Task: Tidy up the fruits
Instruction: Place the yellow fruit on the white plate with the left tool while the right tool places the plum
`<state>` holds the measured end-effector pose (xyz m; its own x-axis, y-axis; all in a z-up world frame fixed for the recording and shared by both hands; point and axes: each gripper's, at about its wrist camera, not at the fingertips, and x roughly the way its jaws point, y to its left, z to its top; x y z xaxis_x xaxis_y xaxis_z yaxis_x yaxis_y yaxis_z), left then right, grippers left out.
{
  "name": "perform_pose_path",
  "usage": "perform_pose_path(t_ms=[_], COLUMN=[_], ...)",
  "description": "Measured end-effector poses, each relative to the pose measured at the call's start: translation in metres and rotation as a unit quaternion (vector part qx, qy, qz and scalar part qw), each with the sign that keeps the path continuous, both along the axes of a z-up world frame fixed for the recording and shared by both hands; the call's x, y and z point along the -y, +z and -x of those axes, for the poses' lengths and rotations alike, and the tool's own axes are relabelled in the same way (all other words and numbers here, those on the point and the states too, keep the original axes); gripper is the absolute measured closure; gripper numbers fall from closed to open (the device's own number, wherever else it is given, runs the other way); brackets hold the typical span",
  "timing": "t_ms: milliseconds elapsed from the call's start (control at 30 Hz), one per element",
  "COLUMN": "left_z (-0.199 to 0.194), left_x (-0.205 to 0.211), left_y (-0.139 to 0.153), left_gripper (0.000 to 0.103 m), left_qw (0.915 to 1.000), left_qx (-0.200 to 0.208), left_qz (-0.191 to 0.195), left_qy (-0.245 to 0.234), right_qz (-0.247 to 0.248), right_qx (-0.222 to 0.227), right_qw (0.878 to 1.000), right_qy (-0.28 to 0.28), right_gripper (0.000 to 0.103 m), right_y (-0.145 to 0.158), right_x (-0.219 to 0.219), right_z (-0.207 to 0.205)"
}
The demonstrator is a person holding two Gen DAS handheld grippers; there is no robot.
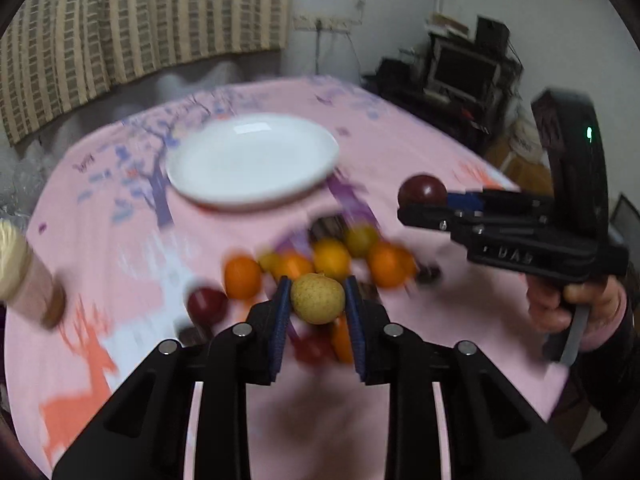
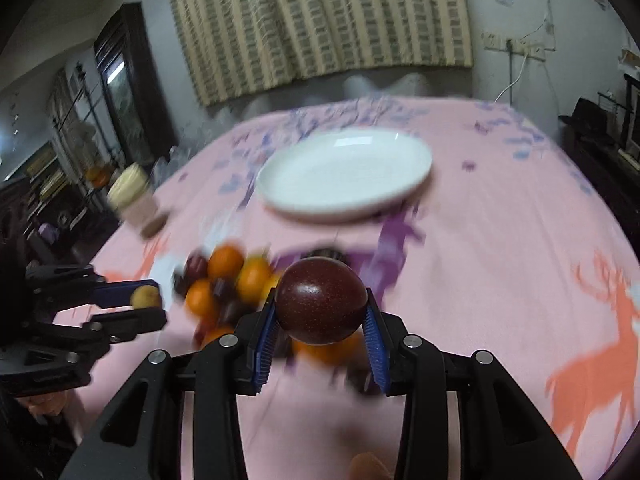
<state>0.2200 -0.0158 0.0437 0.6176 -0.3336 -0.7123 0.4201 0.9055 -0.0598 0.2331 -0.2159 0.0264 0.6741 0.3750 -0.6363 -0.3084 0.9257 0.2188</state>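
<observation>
My left gripper (image 1: 318, 294) is shut on a small yellow-green fruit (image 1: 317, 298) and holds it above a pile of oranges and dark red fruits (image 1: 332, 258) on the pink tablecloth. My right gripper (image 2: 322, 312) is shut on a dark red round fruit (image 2: 321, 300), also above the pile (image 2: 224, 280). In the left wrist view the right gripper (image 1: 424, 200) shows at the right with its red fruit (image 1: 422, 190). In the right wrist view the left gripper (image 2: 150, 304) shows at the left with the yellow fruit (image 2: 146, 297). An empty white plate (image 1: 252, 160) (image 2: 344, 172) lies beyond the pile.
A jar with a cream lid (image 1: 24, 276) (image 2: 134, 200) stands at the table's left edge. The round table carries a pink cloth with deer prints (image 2: 520, 240). A striped curtain (image 2: 320, 20) hangs behind; dark furniture with a monitor (image 1: 460, 68) stands to the right.
</observation>
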Motion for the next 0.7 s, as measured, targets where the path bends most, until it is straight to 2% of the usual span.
perform_pose_path(t_ms=[133, 233, 333, 433, 567, 600, 633, 667, 700], left_z=[-0.09, -0.145, -0.19, -0.213, -0.223, -0.221, -0.218, -0.212, -0.2], left_x=[-0.003, -0.001, 0.001, 0.002, 0.001, -0.001, -0.004, -0.007, -0.014], left_y=[0.007, -0.004, -0.025, -0.044, -0.055, -0.055, -0.053, -0.049, -0.04], left_gripper=[0.077, 0.077, 0.077, 0.077, 0.074, 0.068, 0.045, 0.026, 0.023], left_qw=[0.9993, 0.9983, 0.9958, 0.9929, 0.9908, 0.9898, 0.9888, 0.9883, 0.9887], left_qx=[-0.023, -0.039, -0.071, -0.095, -0.109, -0.111, -0.109, -0.101, -0.08], left_qz=[0.019, 0.01, -0.005, -0.014, -0.02, -0.022, -0.024, -0.024, -0.018], left_qy=[0.024, 0.043, 0.059, 0.07, 0.078, 0.087, 0.099, 0.111, 0.125], right_qz=[0.007, 0.044, 0.043, 0.041, 0.045, 0.038, 0.034, 0.034, 0.033], right_qx=[-0.025, -0.039, -0.071, -0.094, -0.099, -0.097, -0.092, -0.084, -0.077], right_qw=[1.0, 0.998, 0.997, 0.995, 0.994, 0.995, 0.995, 0.996, 0.996], right_qy=[0.0, -0.004, -0.005, -0.003, 0.007, 0.01, 0.011, 0.009, 0.009], right_gripper=[0.063, 0.063, 0.063, 0.063, 0.061, 0.059, 0.053, 0.052, 0.052], right_y=[-0.003, -0.017, -0.031, -0.042, -0.045, -0.043, -0.04, -0.035, -0.029], right_x=[-0.012, -0.024, -0.029, -0.035, -0.039, -0.039, -0.037, -0.035, -0.033], right_z=[-0.076, -0.125, -0.159, -0.176, -0.175, -0.171, -0.167, -0.159, -0.152])
